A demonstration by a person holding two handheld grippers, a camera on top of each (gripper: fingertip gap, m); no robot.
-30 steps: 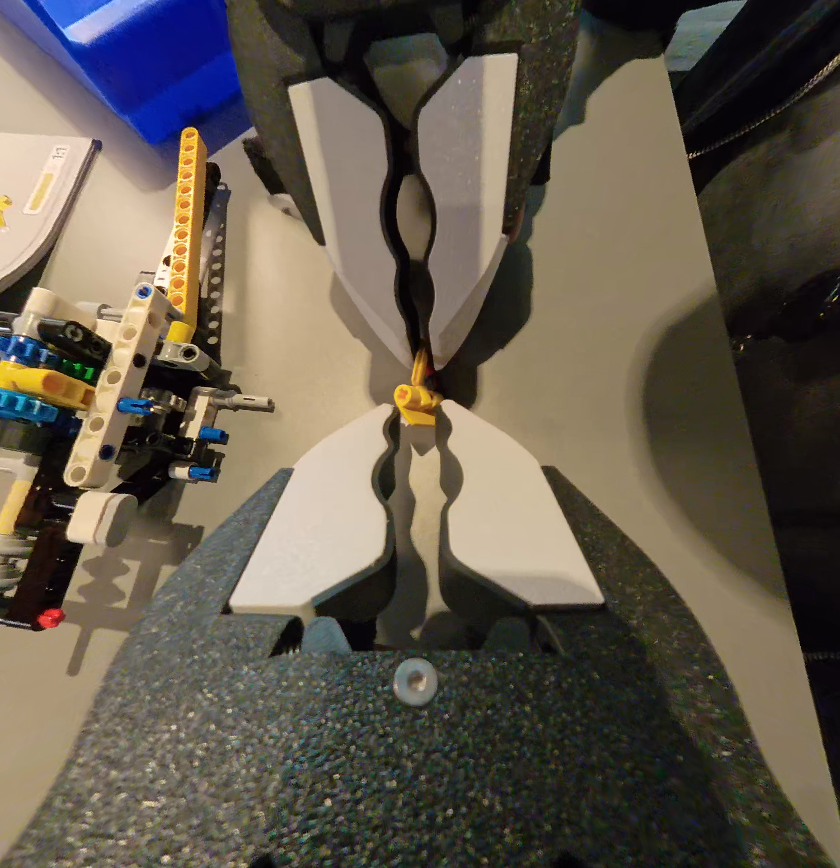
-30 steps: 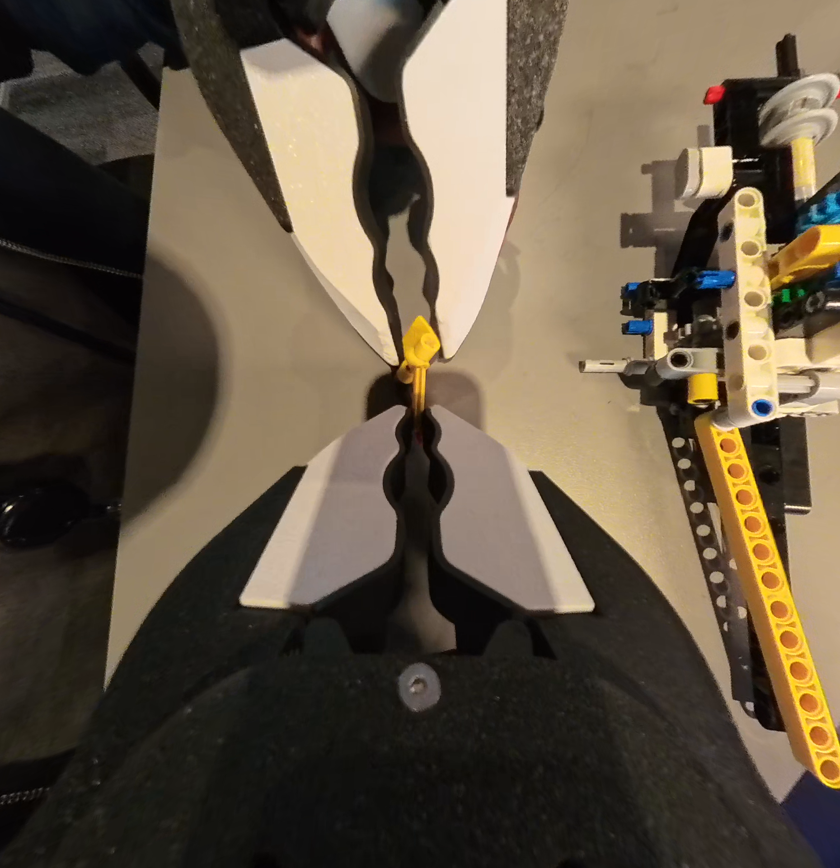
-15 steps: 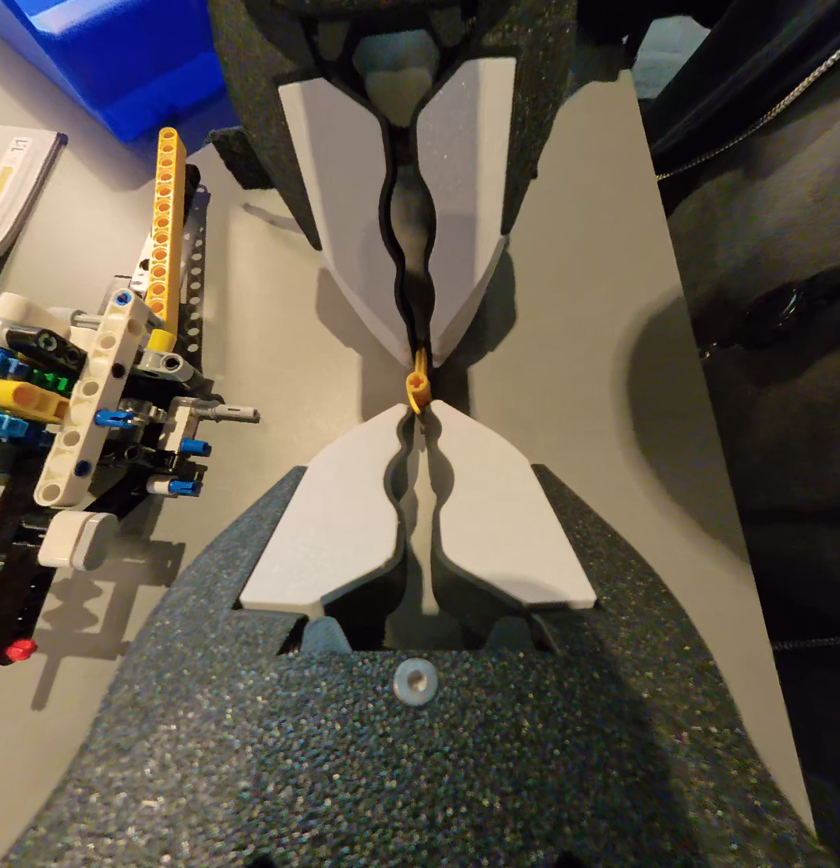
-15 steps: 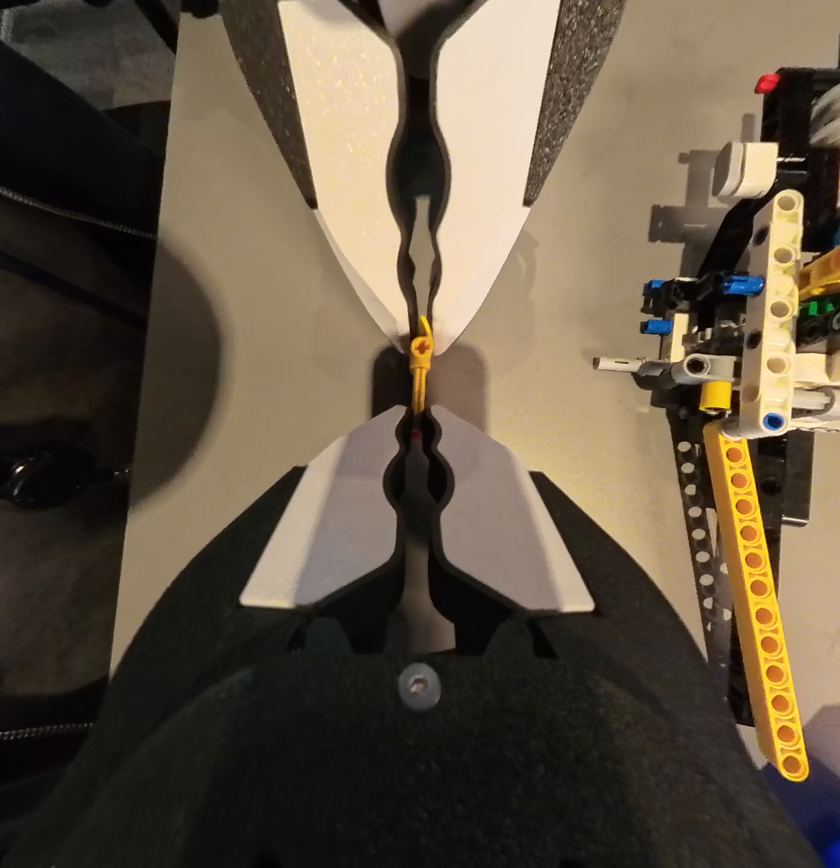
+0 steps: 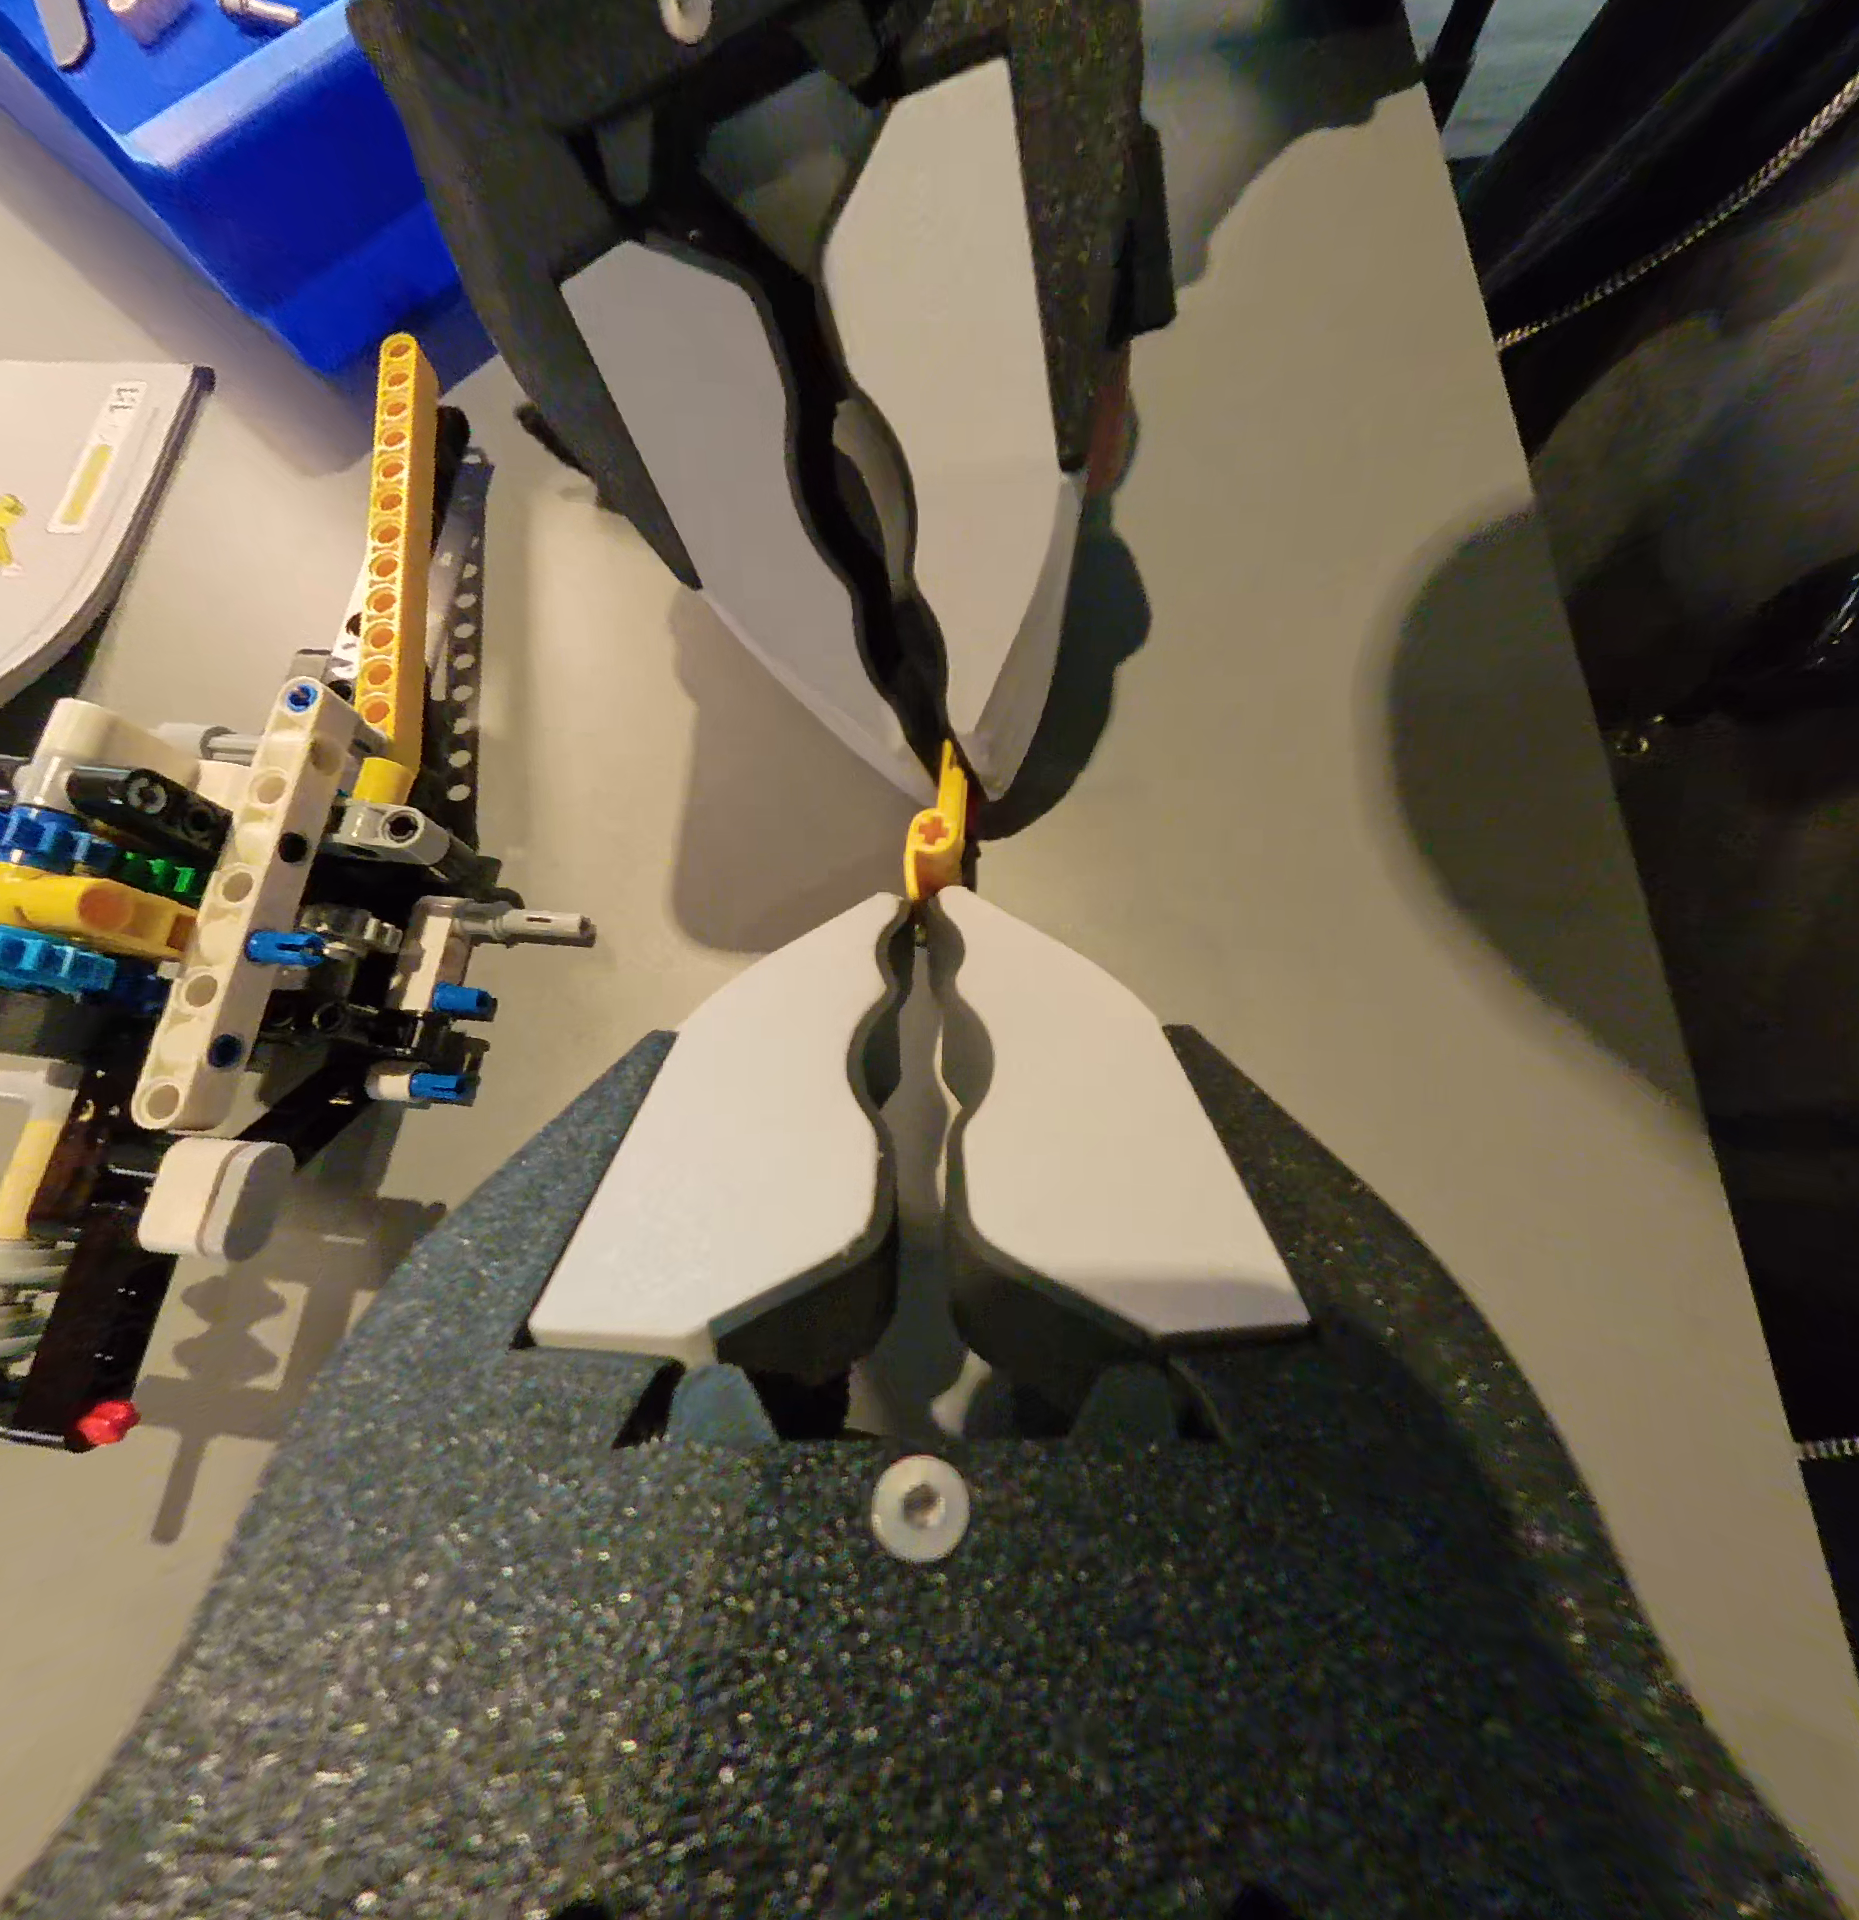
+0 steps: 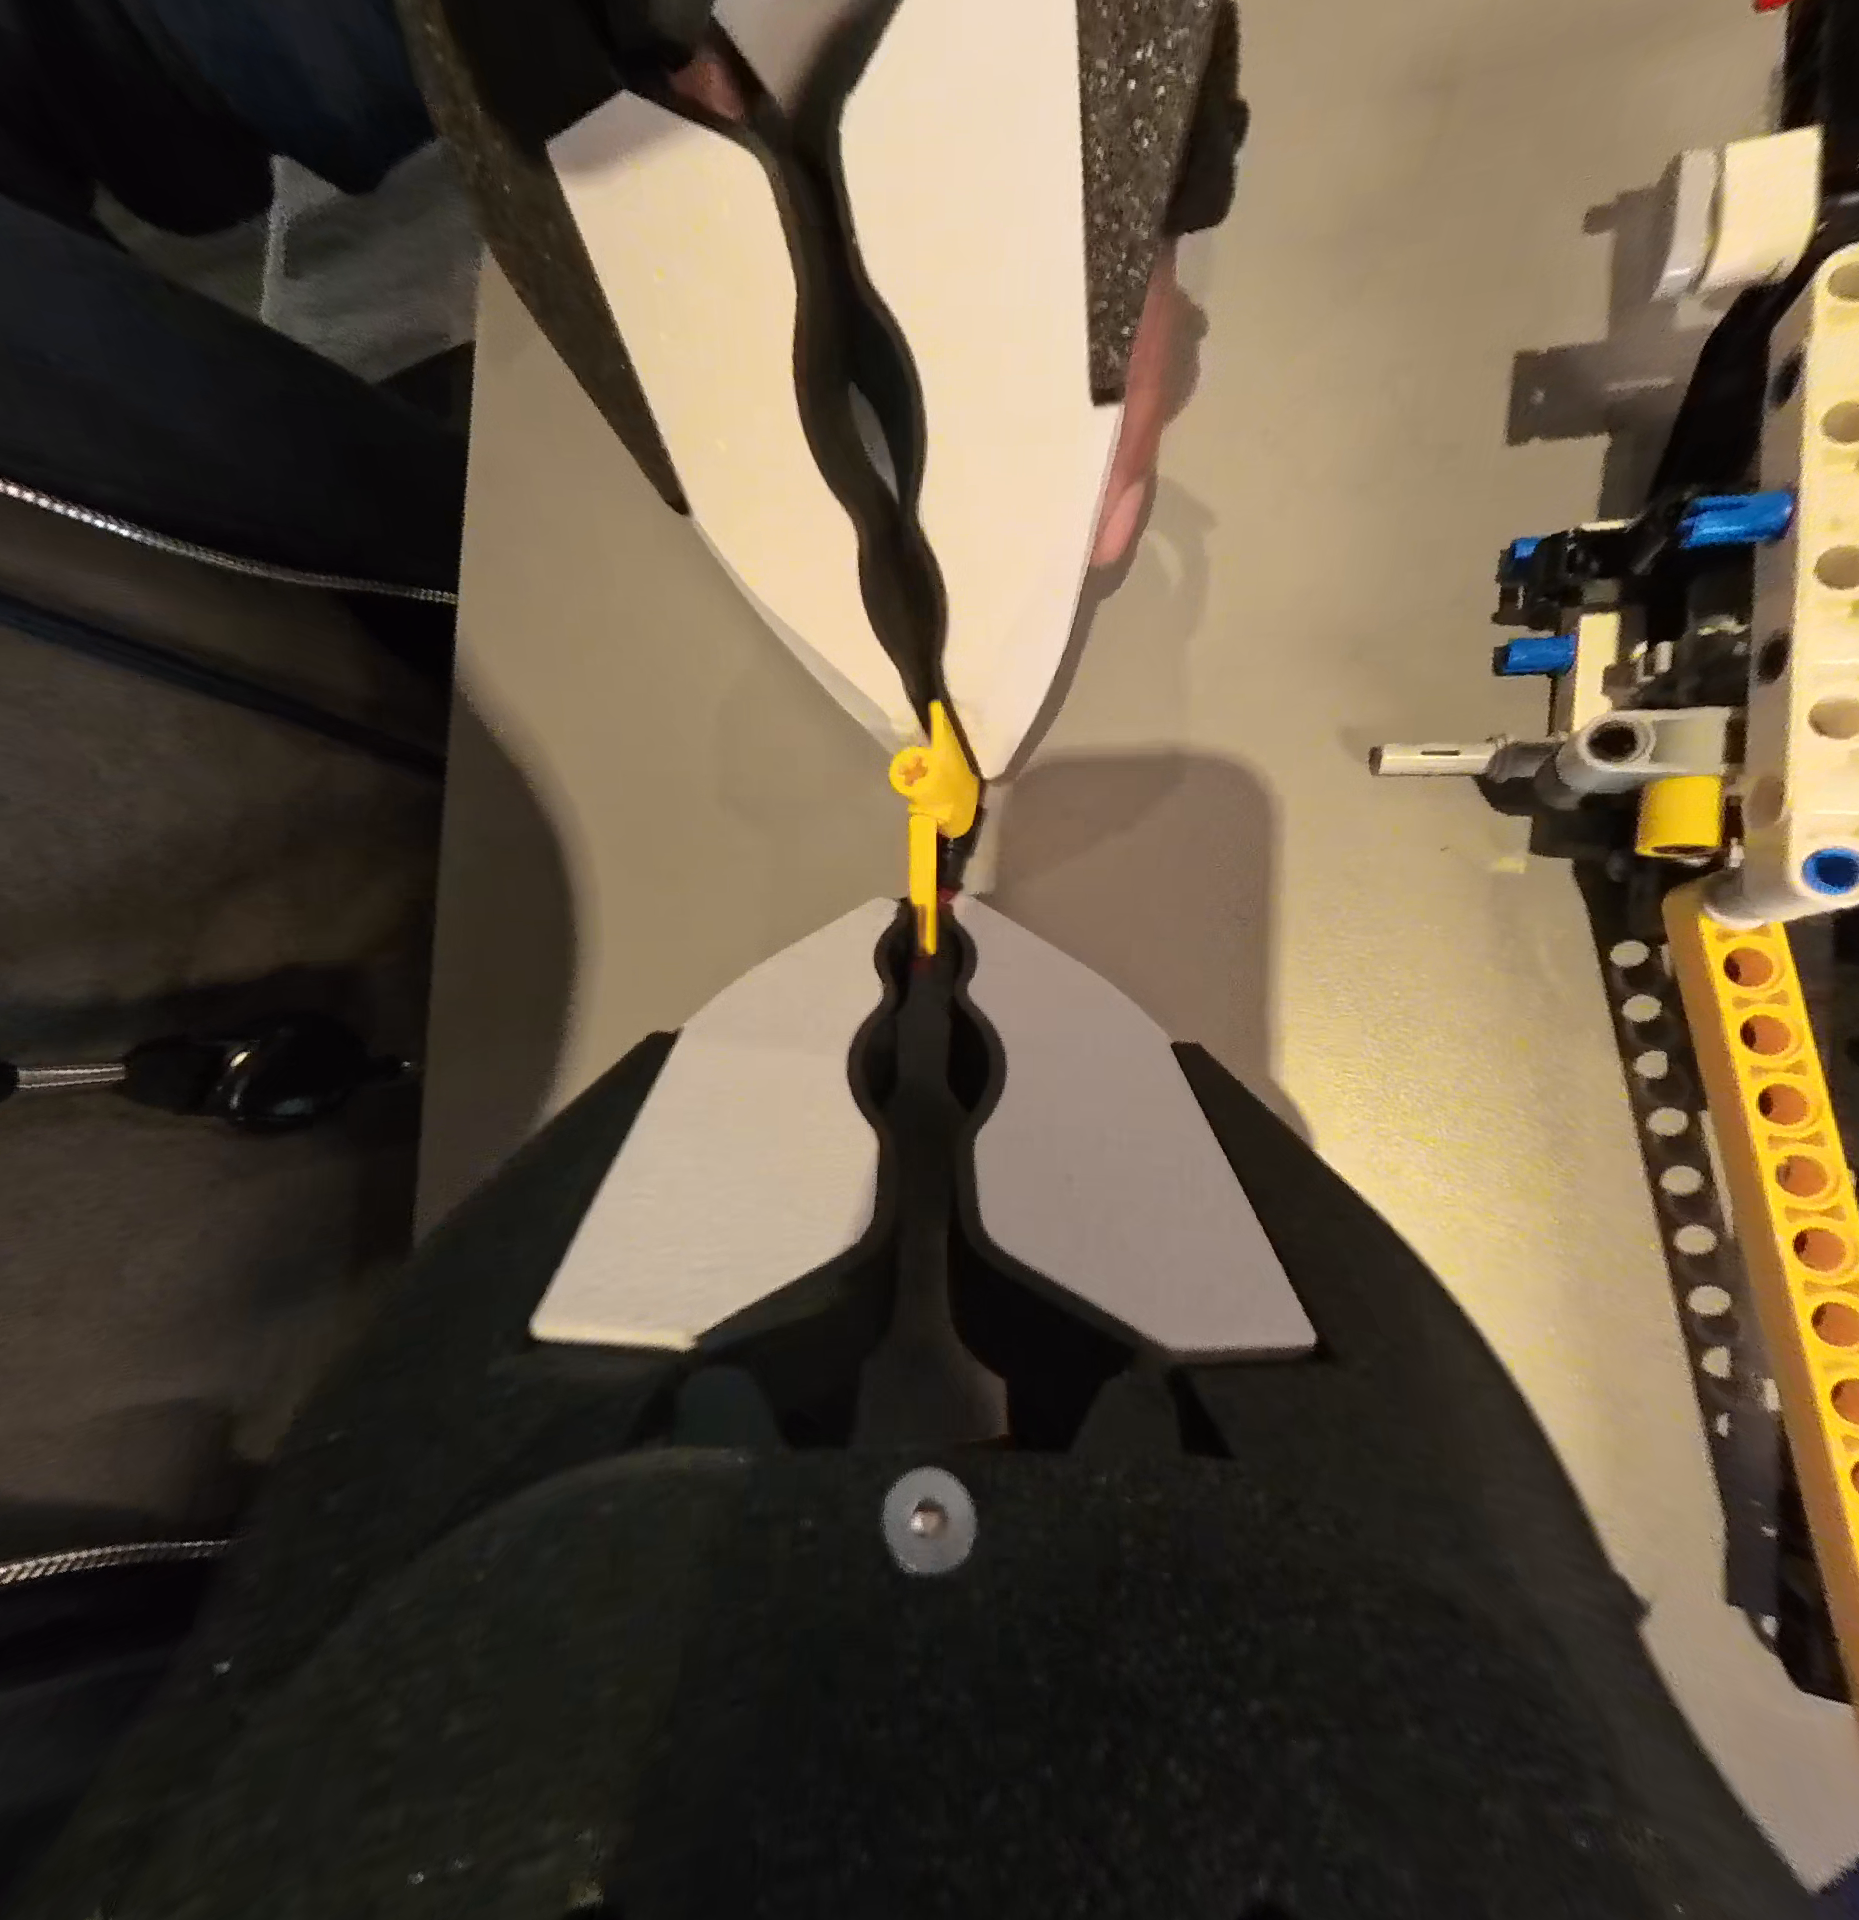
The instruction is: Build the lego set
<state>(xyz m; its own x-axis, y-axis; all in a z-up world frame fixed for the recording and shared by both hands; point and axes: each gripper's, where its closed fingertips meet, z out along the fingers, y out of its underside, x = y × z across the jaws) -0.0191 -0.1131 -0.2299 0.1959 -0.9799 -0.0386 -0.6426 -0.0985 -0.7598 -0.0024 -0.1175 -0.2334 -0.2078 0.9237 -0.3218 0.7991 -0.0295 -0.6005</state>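
Both claws meet tip to tip above the grey worktop [image 5: 1268, 727], and between them sits a small yellow lego piece [image 5: 935, 847]. In the left wrist view the left claw [image 5: 920, 914] is clenched, and its tips pinch the lower end of the yellow piece. Opposite, the right claw [image 5: 956, 774] comes down from the top of this view, also closed, with the thin upper end of the piece between its tips.

From the right wrist view the same thing shows from the other side — the right claw [image 6: 930, 925] is clenched on the thin yellow stem, and the left claw [image 6: 951, 764] holds the thicker end, which has a cross-shaped hole. So the piece is in the air, grasped from both ends, not touching the worktop.

Beside the claws stands the half-built lego model [image 5: 229, 935] on the worktop, well apart from the yellow piece. It has a white beam with holes, blue pins, blue gears, a grey axle that points toward the claws, and a long yellow beam [image 5: 390, 540] that lies along a black one.

Farther off in the left wrist view lie an open instruction booklet [image 5: 63, 509] and a blue bin [image 5: 250, 177]. At the edge of the worktop a person in dark clothing [image 6: 198, 831] is visible.
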